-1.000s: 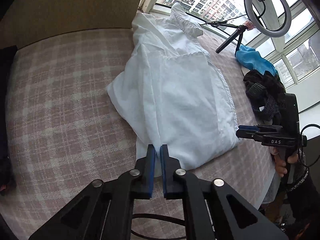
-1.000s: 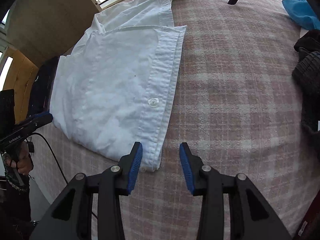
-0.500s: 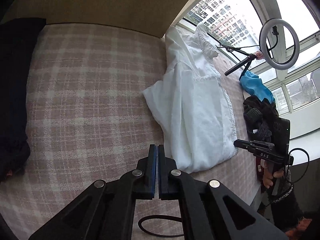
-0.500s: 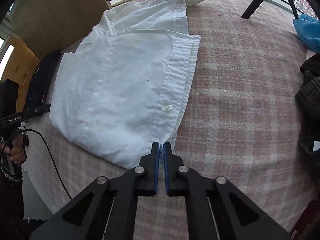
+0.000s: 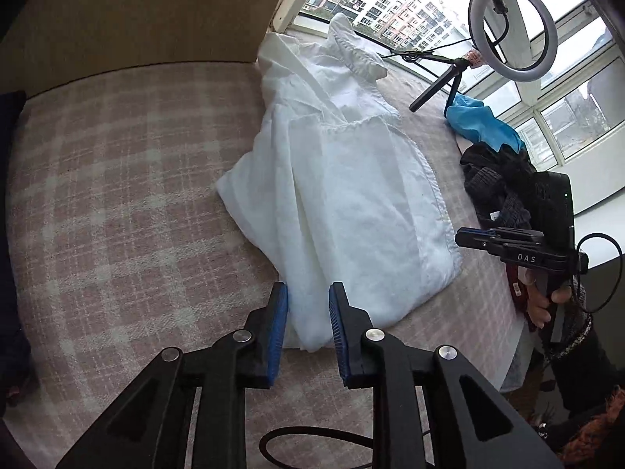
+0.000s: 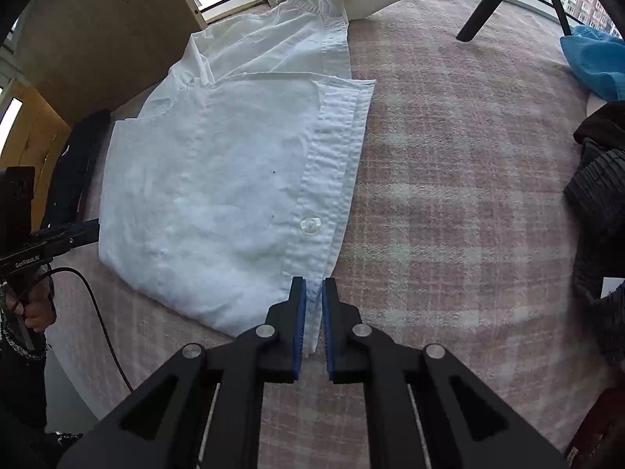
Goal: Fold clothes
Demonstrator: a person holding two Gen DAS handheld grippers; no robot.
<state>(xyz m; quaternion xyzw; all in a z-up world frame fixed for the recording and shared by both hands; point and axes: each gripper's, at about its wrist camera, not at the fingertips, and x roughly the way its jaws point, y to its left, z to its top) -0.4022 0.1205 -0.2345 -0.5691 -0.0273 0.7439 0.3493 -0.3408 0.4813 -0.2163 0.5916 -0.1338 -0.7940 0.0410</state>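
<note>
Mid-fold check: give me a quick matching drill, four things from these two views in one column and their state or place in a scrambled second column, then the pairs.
Things:
1. left hand-held gripper
2. right hand-held gripper
3. white shirt
4. blue cloth

States or places:
A. lying partly folded on the plaid cover, collar toward the window
B. jaws nearly shut around the button-placket corner of the hem
C. bunched by the ring light's tripod
D. jaws open, straddling the other hem corner

Pairs: 1-D, 2-B, 3-A, 4-C
</note>
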